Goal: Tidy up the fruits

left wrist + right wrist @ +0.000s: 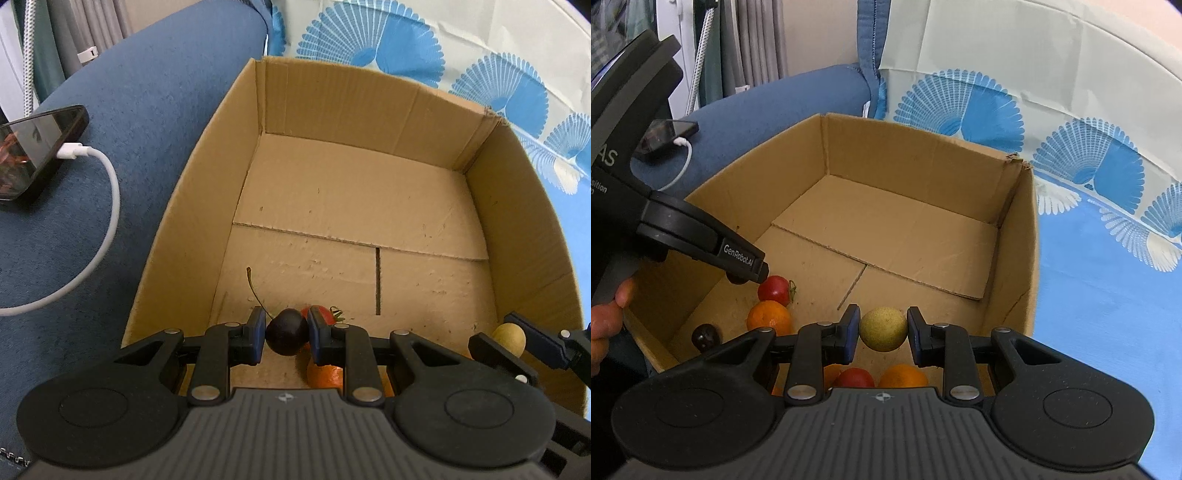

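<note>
My left gripper (pixel 286 332) is shut on a dark cherry (pixel 286 334) with a long stem, held above the near end of an open cardboard box (pixel 192 206). A red tomato (pixel 325 314) and an orange (pixel 325 374) lie under it. My right gripper (pixel 881 330) is shut on a yellow-green round fruit (pixel 882 328) over the same box (pixel 1015 258). It also shows at the right of the left wrist view (pixel 511 338). In the box's near corner lie a red tomato (pixel 774 290), an orange (pixel 769 315), a dark cherry (pixel 706 336), another tomato (pixel 855 377) and another orange (pixel 903 374).
The box sits on a blue and white patterned cloth (pixel 1089 314). A blue cushion (pixel 110 129) at the left carries a phone (pixel 33 151) with a white charging cable (pixel 107 206). The left gripper's body (pixel 701 240) reaches over the box's left wall.
</note>
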Demonstrator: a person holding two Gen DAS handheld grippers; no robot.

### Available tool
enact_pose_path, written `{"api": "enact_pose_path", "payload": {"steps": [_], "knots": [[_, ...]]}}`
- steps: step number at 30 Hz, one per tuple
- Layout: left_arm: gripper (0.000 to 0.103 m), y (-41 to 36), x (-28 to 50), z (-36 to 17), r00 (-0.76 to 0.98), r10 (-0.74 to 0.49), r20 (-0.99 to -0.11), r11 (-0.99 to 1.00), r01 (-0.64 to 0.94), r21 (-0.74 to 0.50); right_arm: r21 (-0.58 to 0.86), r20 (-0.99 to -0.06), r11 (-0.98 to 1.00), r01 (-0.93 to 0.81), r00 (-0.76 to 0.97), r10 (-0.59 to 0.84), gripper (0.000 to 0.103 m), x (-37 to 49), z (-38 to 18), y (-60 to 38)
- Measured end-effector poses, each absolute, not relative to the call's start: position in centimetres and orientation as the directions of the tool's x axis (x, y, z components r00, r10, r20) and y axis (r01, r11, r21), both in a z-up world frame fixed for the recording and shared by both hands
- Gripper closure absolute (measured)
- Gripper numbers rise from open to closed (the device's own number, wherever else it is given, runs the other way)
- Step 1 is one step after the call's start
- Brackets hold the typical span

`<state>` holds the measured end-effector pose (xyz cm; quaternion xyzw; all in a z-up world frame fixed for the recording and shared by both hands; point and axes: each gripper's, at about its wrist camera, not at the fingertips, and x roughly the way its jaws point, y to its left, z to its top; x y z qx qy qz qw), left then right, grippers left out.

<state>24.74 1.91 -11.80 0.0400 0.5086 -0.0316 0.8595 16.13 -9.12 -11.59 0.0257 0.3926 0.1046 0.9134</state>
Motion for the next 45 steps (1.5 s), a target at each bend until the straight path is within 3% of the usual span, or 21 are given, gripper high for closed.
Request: {"api": "enact_pose_path", "payload": {"steps": [5, 7, 9, 11, 12, 15, 24, 45], "knots": [[0.071, 1.8, 25.0, -12.1, 0.478, -0.017, -0.878, 0.993, 0.110, 0.041, 0.116, -0.717, 0.976, -0.183, 0.664, 0.210, 0.074, 16.5, -11.9, -8.9], [0.036, 1.7, 24.9, -11.9, 0.483, -0.031, -0.875, 0.992, 0.120, 0.031, 0.115, -0.718, 0.975, -0.189, 0.662, 0.213, 0.071, 16.6, -11.9, -8.9], [0.018, 1.5, 24.6, -11.7, 0.464, -0.097, -0.881, 0.986, 0.166, -0.021, 0.111, -0.719, 0.975, -0.193, 0.661, 0.213, 0.037, 16.5, -11.6, -8.9], [0.005, 0.6, 24.0, -11.3, 0.457, -0.106, -0.883, 0.979, 0.201, -0.014, 0.101, -0.717, 0.977, -0.189, 0.667, 0.203, 0.018, 16.2, -11.3, -8.9], [0.000, 0.3, 23.5, -11.0, 0.472, -0.091, -0.877, 0.979, 0.205, 0.008, 0.097, -0.717, 0.977, -0.190, 0.667, 0.200, 0.016, 16.0, -11.1, -9.0], [0.000, -0.4, 21.9, -9.9, 0.529, -0.044, -0.848, 0.972, 0.217, 0.085, 0.093, -0.724, 0.981, -0.168, 0.665, 0.183, 0.014, 15.0, -10.5, -9.3], [0.000, 0.3, 17.0, -6.8, 0.531, -0.064, -0.845, 0.979, 0.196, 0.049, 0.113, -0.692, 0.990, -0.079, 0.710, 0.135, 0.009, 8.9, -6.6, -11.1], [0.000, 0.8, 4.2, -1.0, 0.648, -0.021, -0.761, 0.975, 0.181, 0.127, 0.155, -0.616, 0.988, -0.004, 0.781, 0.100, 0.006, -3.2, -1.7, -11.2]]}}
